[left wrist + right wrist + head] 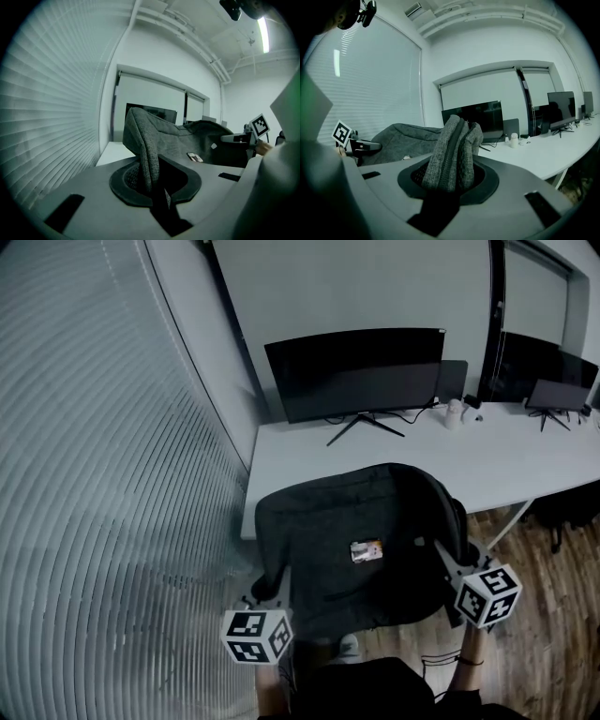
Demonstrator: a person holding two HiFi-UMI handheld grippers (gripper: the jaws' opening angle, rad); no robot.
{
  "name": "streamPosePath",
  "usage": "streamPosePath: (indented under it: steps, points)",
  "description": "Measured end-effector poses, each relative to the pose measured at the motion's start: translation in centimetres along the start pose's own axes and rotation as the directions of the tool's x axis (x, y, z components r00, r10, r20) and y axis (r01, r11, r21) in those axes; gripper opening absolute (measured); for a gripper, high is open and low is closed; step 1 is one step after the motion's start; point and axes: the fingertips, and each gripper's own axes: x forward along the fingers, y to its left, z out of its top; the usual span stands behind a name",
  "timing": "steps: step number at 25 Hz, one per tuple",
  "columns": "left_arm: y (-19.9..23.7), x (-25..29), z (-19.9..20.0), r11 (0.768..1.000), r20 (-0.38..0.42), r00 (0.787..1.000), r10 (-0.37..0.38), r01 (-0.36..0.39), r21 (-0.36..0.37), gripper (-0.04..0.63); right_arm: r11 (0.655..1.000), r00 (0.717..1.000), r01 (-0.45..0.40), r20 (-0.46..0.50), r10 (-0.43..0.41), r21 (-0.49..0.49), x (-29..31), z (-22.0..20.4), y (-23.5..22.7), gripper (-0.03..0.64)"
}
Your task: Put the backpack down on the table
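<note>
A dark grey backpack (361, 545) hangs in the air between my two grippers, its far end over the near edge of the white table (487, 465). My left gripper (267, 601) is shut on a thin fold of the backpack's fabric (143, 150) at its near left corner. On the right side, my right gripper (448, 563) is shut on a thick bunch of the fabric (452, 154). A small label (367, 550) shows on the backpack's top face. Each gripper view shows the other gripper's marker cube across the bag.
A wide dark monitor (361, 371) stands at the table's back, with a second monitor (553, 381) and a small white bottle (456, 414) to the right. Window blinds (103, 502) fill the left. Wooden floor (553, 615) lies at the right below the table.
</note>
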Motion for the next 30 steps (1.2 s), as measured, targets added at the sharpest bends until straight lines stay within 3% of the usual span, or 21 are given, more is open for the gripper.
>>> streamPosePath:
  steps: [19,30]
  points:
    - [6.1,9.7,3.3,0.997,0.016,0.997,-0.081,0.081,0.014,0.052,0.998,0.998,0.057,0.037,-0.058,0.017,9.3,2.9,-2.3,0.114]
    - [6.9,14.1,5.0,0.993,0.015,0.993,-0.115,0.114,0.035,0.052,0.996,0.995,0.082,0.053,-0.084,0.038,12.3,3.9,-4.7,0.114]
